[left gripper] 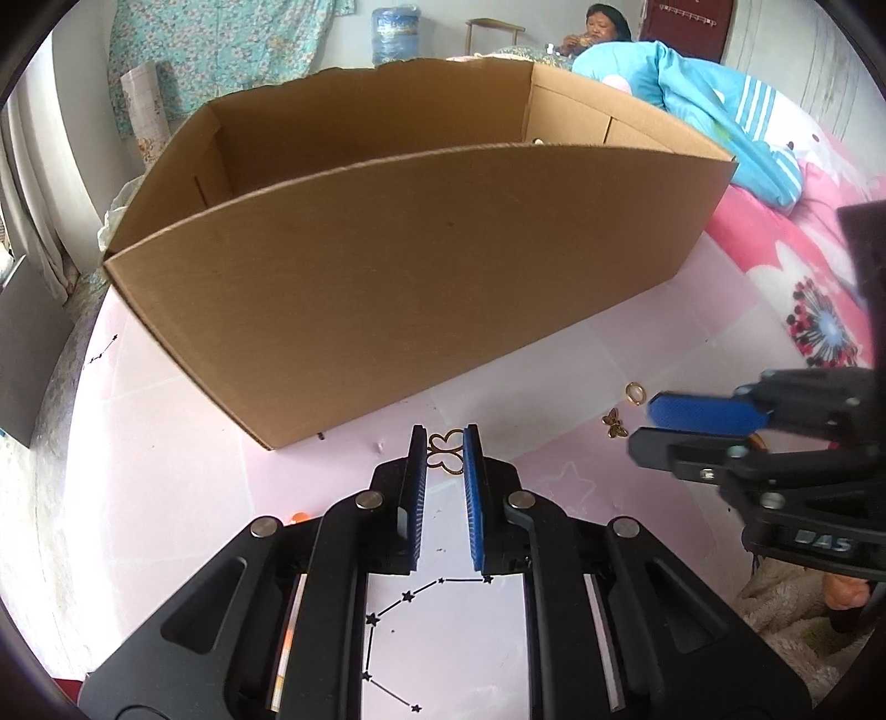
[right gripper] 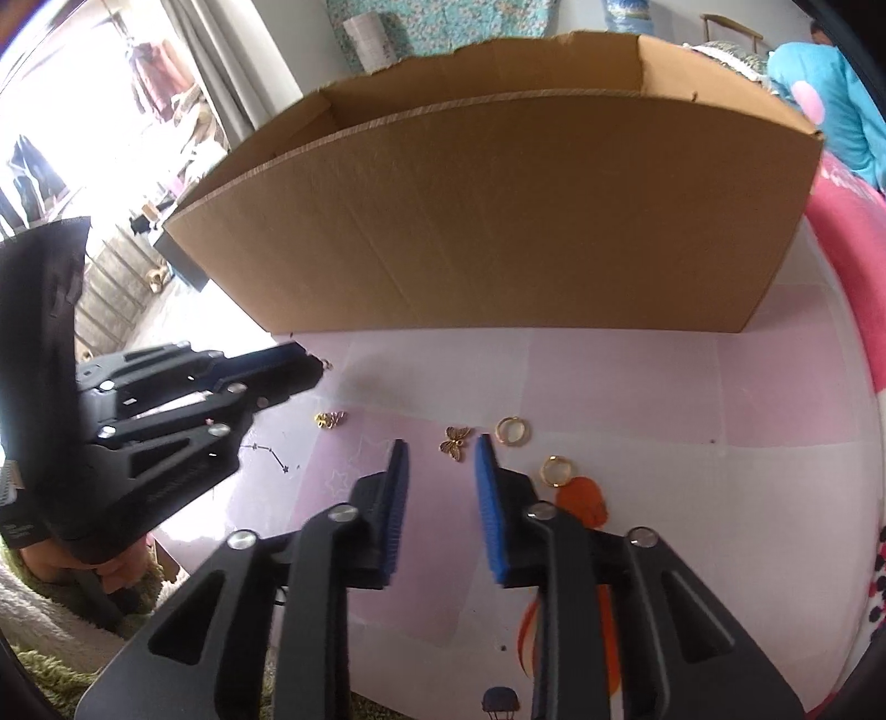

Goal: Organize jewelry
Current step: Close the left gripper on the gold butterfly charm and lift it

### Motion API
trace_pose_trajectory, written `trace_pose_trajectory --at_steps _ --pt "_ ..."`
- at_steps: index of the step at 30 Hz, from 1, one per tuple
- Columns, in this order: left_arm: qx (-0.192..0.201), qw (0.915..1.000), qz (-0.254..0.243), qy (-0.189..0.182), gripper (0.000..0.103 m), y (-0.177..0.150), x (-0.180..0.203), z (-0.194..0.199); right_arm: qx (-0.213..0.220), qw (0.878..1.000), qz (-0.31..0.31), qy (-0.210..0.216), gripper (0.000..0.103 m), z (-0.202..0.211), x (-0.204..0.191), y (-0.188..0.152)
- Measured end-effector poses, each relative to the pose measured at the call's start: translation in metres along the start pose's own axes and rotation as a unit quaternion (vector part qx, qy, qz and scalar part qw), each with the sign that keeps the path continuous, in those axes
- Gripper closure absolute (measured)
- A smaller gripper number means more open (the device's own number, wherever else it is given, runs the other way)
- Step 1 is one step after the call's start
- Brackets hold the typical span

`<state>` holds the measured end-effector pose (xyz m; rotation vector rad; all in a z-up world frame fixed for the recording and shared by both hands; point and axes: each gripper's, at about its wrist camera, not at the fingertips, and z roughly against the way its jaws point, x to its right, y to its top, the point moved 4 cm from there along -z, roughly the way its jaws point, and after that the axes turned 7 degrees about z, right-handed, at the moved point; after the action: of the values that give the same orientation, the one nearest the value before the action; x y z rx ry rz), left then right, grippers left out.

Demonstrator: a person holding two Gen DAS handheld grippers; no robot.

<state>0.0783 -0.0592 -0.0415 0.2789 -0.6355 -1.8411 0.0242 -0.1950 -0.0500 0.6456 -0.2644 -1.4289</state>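
left gripper (left gripper: 446,437) around butterfly outline (left gripper: 446,453), box (left gripper: 421,266) ahead

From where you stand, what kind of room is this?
Most likely a bedroom in a home. A blue quilt lies bunched on a pink patterned bedsheet, curtains hang by a bright window, and a person sits behind the cardboard box.

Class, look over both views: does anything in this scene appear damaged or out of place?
Yes: the cardboard box has a ragged, torn back top edge, and small gold jewelry pieces lie scattered loose on the pink mat outside it.
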Motion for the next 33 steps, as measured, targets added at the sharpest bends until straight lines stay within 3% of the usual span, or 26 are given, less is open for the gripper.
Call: trace_pose_trajectory --at_steps 14,19,33 --pt "0.004 0.9998 0.013 -0.013 0.091 0.0 -0.004 -0.001 -0.018 0.994 0.07 -0.078 0.091 -0.018 -0.018 0.007" --pt "0.006 0.9997 0.016 -0.016 0.091 0.0 -0.006 -0.001 -0.021 0.994 0.07 -0.081 0.097 -0.018 -0.02 0.009" --pt "0.025 0.9995 0.012 -0.017 0.091 -0.002 -0.003 0.016 0.003 0.997 0.053 -0.064 0.096 0.004 -0.008 0.006"
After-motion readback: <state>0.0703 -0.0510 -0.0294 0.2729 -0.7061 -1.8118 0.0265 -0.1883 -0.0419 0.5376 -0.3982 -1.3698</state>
